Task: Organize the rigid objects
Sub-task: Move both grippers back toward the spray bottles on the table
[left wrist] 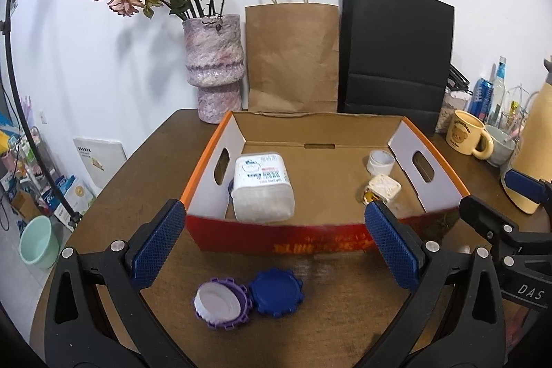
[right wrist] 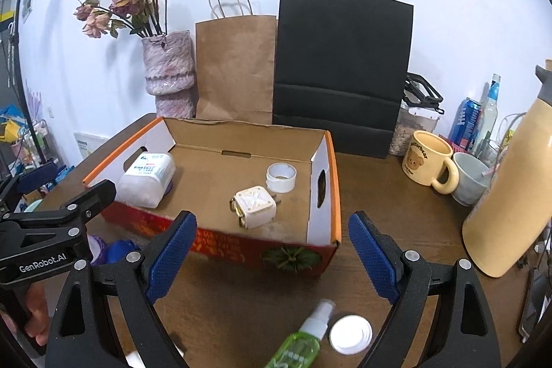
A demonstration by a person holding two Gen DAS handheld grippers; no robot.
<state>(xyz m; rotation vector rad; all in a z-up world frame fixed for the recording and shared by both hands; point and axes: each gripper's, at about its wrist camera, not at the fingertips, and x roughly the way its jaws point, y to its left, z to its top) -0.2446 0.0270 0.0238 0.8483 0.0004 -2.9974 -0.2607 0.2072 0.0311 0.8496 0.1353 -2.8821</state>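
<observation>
Two lids, purple lid [left wrist: 222,304] and blue lid [left wrist: 276,291], touching, outside cardboard box [left wrist: 276,238], just before its red front wall; left gripper [left wrist: 272,245] spread, empty, nearer them. "DAS" on neighbouring tool.

Right view: green spray bottle [right wrist: 300,340] and white cap [right wrist: 351,334] before box, bottle's long axis slanting toward box; right gripper [right wrist: 272,252] spread, empty. "GenRobot.AI" legible; mug lettering blurred.

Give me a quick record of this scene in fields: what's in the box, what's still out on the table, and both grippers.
in box: white container, white charger plug, white ring cap
on table, left: purple lid, blue lid
on table, right: green spray bottle, white cap
left gripper: open, empty
right gripper: open, empty
</observation>
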